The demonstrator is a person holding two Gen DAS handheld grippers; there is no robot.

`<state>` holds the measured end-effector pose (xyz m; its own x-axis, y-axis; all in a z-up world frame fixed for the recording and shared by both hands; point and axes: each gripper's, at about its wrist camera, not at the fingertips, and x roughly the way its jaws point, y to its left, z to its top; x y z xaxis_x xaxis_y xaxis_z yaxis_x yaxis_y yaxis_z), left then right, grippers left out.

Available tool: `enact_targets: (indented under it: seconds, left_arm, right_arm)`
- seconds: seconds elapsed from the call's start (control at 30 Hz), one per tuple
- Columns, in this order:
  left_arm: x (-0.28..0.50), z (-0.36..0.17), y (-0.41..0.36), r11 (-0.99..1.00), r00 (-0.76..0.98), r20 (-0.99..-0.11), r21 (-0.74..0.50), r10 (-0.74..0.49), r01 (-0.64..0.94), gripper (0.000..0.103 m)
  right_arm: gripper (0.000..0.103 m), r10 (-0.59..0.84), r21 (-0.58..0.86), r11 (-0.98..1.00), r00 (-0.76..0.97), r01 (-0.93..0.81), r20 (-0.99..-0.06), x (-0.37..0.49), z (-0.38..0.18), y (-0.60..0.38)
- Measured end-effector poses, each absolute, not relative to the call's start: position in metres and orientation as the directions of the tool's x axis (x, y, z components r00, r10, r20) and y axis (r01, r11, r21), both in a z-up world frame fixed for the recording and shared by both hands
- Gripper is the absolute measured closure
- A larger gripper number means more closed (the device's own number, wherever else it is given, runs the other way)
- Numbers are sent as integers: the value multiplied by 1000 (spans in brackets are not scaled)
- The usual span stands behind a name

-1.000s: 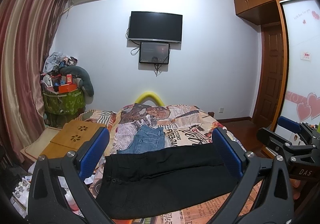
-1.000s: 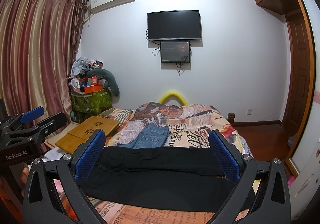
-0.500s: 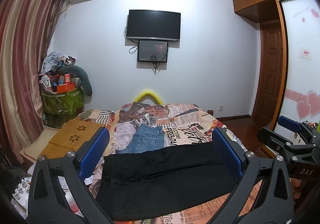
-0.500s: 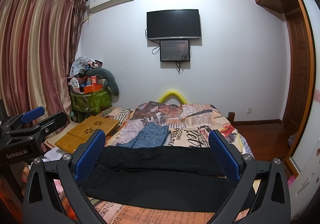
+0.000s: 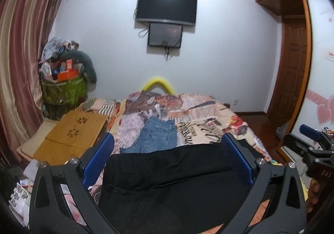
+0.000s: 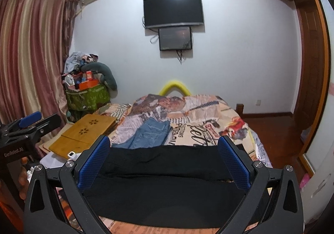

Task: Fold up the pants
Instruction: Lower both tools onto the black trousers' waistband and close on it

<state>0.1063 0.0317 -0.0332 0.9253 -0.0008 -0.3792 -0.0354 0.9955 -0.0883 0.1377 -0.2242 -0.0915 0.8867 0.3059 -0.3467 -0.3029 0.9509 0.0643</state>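
Black pants (image 5: 167, 181) lie spread flat across the near end of the bed, waistband to the left; they also show in the right wrist view (image 6: 162, 179). My left gripper (image 5: 167, 148) is open and empty, held above the pants. My right gripper (image 6: 163, 146) is open and empty, also above the pants. The right gripper's body (image 5: 313, 154) shows at the right edge of the left wrist view; the left gripper's body (image 6: 27, 127) shows at the left of the right wrist view.
Folded blue jeans (image 5: 156, 136) lie on the printed bedspread (image 5: 208, 113) beyond the black pants. A bamboo lap tray (image 5: 71, 131) sits left of the bed. A cluttered green bin (image 5: 62, 90) stands by the curtain. A wooden door (image 5: 292, 67) is at right.
Both grippers have tilted and moved slightly closer over the black pants. The pants have not moved.
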Motion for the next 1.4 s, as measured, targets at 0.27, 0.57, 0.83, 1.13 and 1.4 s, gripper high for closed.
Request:
enact_targets:
  seconds: [0.27,0.57,0.83,1.13,1.4]
  left_arm:
    - [194,-75,79,981,858,-500,-68,121,-179,0]
    - [281,-133,132,961,765,-606,-5,217,-276,0]
    - [341,-212,165,952,608,-763,31,219,-304,0]
    - [367,-282,205,941,424,-899,-45,108,-334,0]
    - [386,-304,216,942,363,-932,-119,4,-315,31]
  right_arm:
    - [1,248,0,962,875,-273,-416,194,-109,-226]
    - [1,248,-61,945,827,-321,-505,261,-141,-229]
    - [1,301,1,915,679,-404,-670,336,-191,-226]
    - [1,305,-8,869,547,-495,-779,398,-241,-207]
    - [1,335,16,808,437,-588,-835,440,-271,-181]
